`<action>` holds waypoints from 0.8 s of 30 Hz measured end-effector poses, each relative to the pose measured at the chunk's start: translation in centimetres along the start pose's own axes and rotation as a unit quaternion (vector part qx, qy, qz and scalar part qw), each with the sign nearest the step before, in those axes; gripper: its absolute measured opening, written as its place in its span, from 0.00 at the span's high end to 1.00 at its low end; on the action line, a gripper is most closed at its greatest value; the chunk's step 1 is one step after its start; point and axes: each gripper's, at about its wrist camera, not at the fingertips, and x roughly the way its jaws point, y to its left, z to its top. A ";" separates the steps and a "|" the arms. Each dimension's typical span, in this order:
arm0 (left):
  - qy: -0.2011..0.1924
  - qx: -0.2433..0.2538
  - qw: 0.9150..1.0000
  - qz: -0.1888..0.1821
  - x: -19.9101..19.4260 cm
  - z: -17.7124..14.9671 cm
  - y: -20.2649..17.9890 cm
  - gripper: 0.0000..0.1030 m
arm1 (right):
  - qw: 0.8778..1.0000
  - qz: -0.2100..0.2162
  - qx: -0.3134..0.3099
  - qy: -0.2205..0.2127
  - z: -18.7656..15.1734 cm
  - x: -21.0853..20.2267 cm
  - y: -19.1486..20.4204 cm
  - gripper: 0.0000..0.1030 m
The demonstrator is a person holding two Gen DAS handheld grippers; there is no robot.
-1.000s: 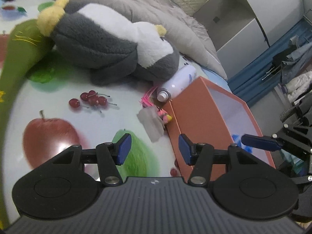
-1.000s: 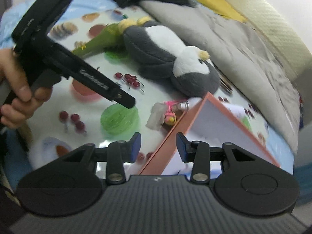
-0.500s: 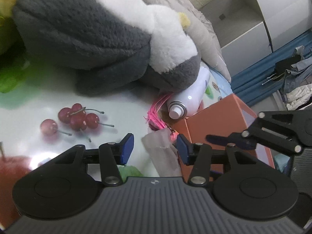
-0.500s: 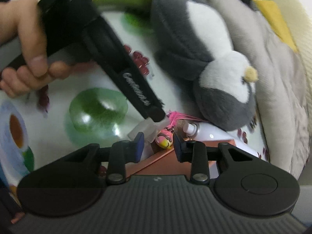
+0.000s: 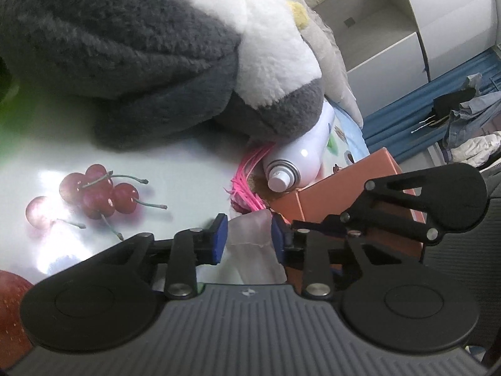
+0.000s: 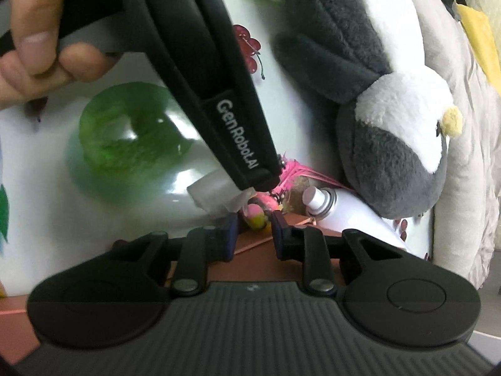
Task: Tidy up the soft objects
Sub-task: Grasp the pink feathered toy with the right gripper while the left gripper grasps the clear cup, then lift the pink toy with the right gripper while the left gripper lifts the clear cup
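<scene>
In the left wrist view, printed cherries (image 5: 97, 197) sit at the left on the glossy fruit-patterned sheet (image 5: 188, 163). Across the upper left and centre sprawls the grey-and-white plush penguin (image 5: 150, 47), its head resting on a white spray can (image 5: 300, 163). At lower centre the left tool (image 5: 247, 238) has its jaws closing at a narrow gap, with a small translucent plastic bag (image 5: 250, 235) between the blue pads; whether they already press it I cannot tell. Just above the bag lies a pink tassel (image 5: 247, 175). To the right stands an orange box (image 5: 353, 188), and the right tool (image 5: 291, 225) reaches in from the right, its tip just beside the bag.

In the right wrist view, a hand (image 6: 40, 37) at upper left grips the left tool (image 6: 244, 188), which slants down to centre — its tip is on the translucent bag (image 6: 213, 194). Below, the right tool (image 6: 253, 235) is closing, narrow, with a small pink-and-yellow toy (image 6: 255, 216) showing in the gap; contact is unclear. The pink tassel (image 6: 297, 172), spray can (image 6: 344, 213) and penguin (image 6: 391, 109) lie to the right, with a grey blanket (image 6: 469, 156) at the edge.
</scene>
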 end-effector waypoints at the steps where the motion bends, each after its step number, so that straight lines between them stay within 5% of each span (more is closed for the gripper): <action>1: -0.001 0.000 1.000 0.002 0.0 0.0 0.0 0.70 | 1.000 0.001 0.001 0.000 0.0 0.1 0.1 0.81; 12: -0.008 0.010 1.000 0.021 -2.1 -0.7 -0.8 0.80 | 1.000 -0.008 0.016 -0.022 -0.1 -1.7 1.4 0.82; 24: -0.009 0.012 0.999 0.047 -9.0 -3.3 -1.1 0.80 | 0.995 -0.014 0.078 -0.058 0.1 -7.5 5.4 0.83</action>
